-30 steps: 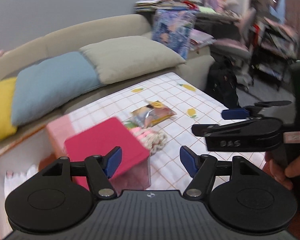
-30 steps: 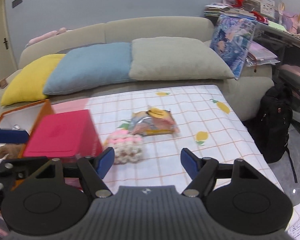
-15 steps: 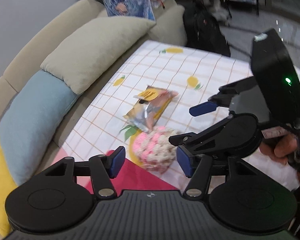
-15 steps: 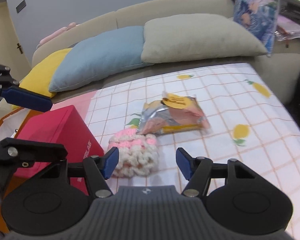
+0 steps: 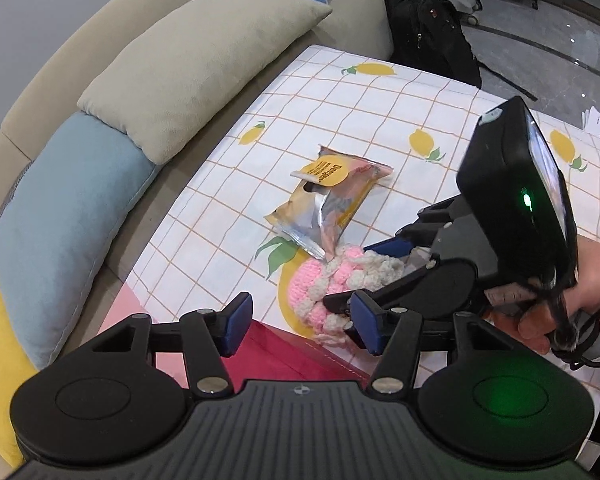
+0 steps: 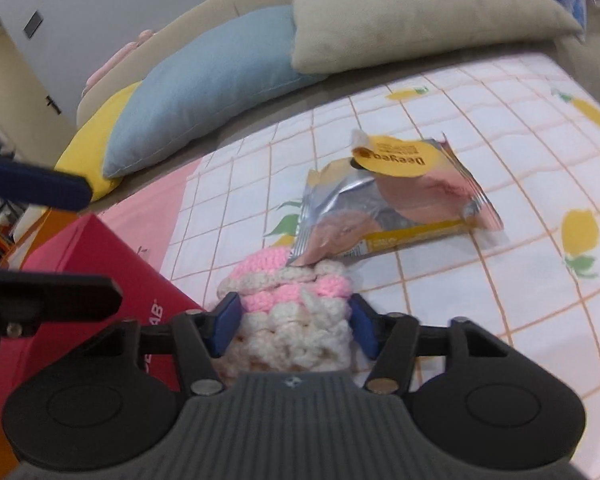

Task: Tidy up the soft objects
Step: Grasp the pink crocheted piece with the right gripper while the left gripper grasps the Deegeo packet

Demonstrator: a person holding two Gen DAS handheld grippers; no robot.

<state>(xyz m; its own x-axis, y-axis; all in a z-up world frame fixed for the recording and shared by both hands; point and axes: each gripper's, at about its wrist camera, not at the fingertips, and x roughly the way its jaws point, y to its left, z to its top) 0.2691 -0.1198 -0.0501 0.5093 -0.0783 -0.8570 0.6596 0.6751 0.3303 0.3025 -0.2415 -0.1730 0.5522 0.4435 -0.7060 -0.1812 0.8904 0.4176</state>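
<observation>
Your right hand-held gripper (image 6: 292, 326) straddles the pink-and-white crocheted yarn piece (image 6: 288, 312), blue pads touching its sides, poised to pinch; full closure unclear. It lies on the bench, silver-yellow foil snack packet (image 6: 392, 204) overlapping beyond. Left hand-held gripper (image 5: 300, 326) spread, empty

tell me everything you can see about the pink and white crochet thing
The crochet piece is a small, soft, chunky yarn item with alternating pink and cream-white bands and a bumpy, ruffled surface. It sits on the checked lemon-print tablecloth, next to the red box. A corner of the foil snack packet lies on its far edge. The right claw straddles it, a blue pad on each side; whether the pads are squeezing it yet is unclear. The left claw is open and not touching it.
</observation>
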